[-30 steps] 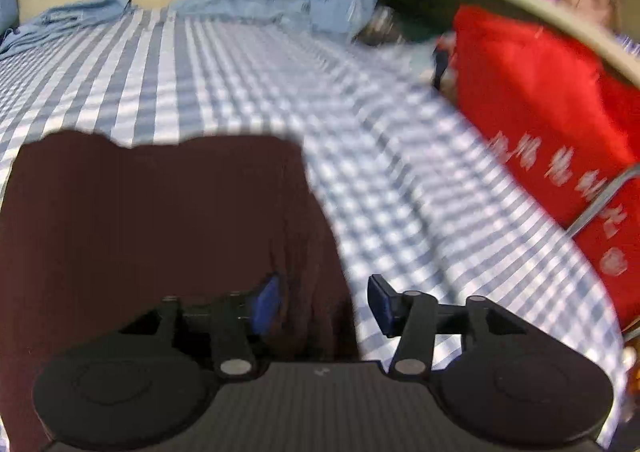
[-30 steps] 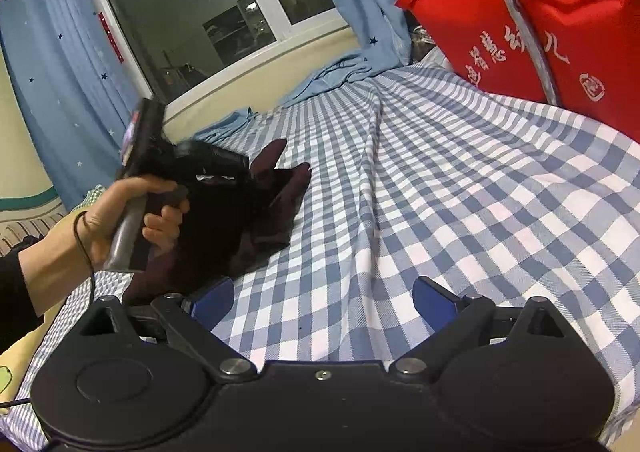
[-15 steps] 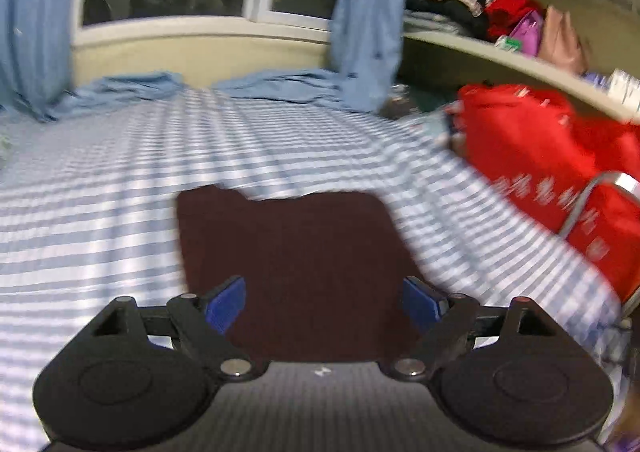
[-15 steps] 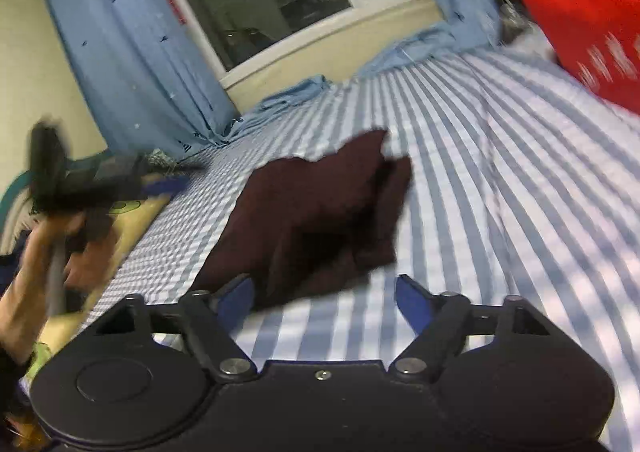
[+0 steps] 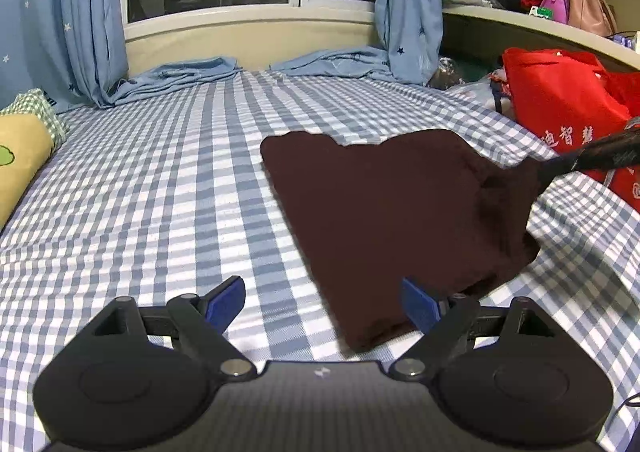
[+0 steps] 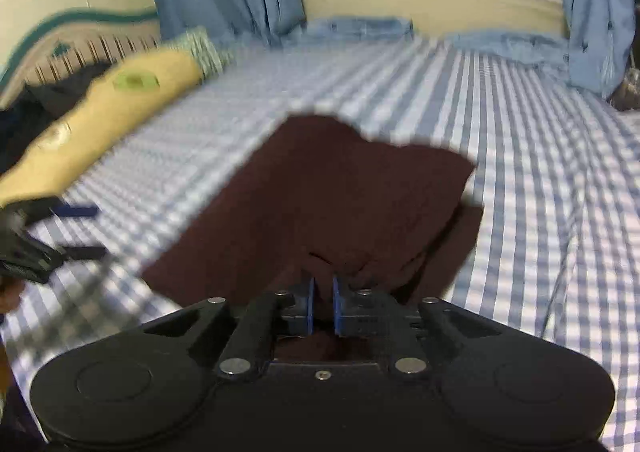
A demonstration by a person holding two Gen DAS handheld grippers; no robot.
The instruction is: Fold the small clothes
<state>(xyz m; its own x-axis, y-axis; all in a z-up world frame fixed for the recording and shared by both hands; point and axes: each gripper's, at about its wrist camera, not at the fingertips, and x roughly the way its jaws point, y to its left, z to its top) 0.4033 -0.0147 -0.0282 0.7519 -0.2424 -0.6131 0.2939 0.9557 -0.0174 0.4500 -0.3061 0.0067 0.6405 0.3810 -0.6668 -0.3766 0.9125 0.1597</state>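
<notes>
A dark maroon garment [image 5: 380, 211] lies on the blue checked bed sheet [image 5: 160, 191], its right edge lifted and bunched. In the right wrist view my right gripper [image 6: 322, 292] is closing on that bunched edge of the garment [image 6: 340, 203], and its blue pads pinch the cloth. From the left wrist view, a black finger of the right gripper [image 5: 600, 153] reaches in from the right to the same edge. My left gripper [image 5: 322, 304] stands open over the garment's near corner, with its pads apart from the cloth. It shows blurred at the left in the right wrist view.
A yellow pillow [image 5: 20, 163] lies along the bed's left side. A red bag [image 5: 568, 107] stands at the right edge, under a shelf of bags and clothes. Blue curtains and folded blue cloth [image 5: 188, 71] line the window wall. Dark clothes [image 6: 24, 115] lie past the pillow.
My left gripper let go of the garment, opened wide and drew back from it. My right gripper swung over to the garment's right edge and its jaws came together on the cloth.
</notes>
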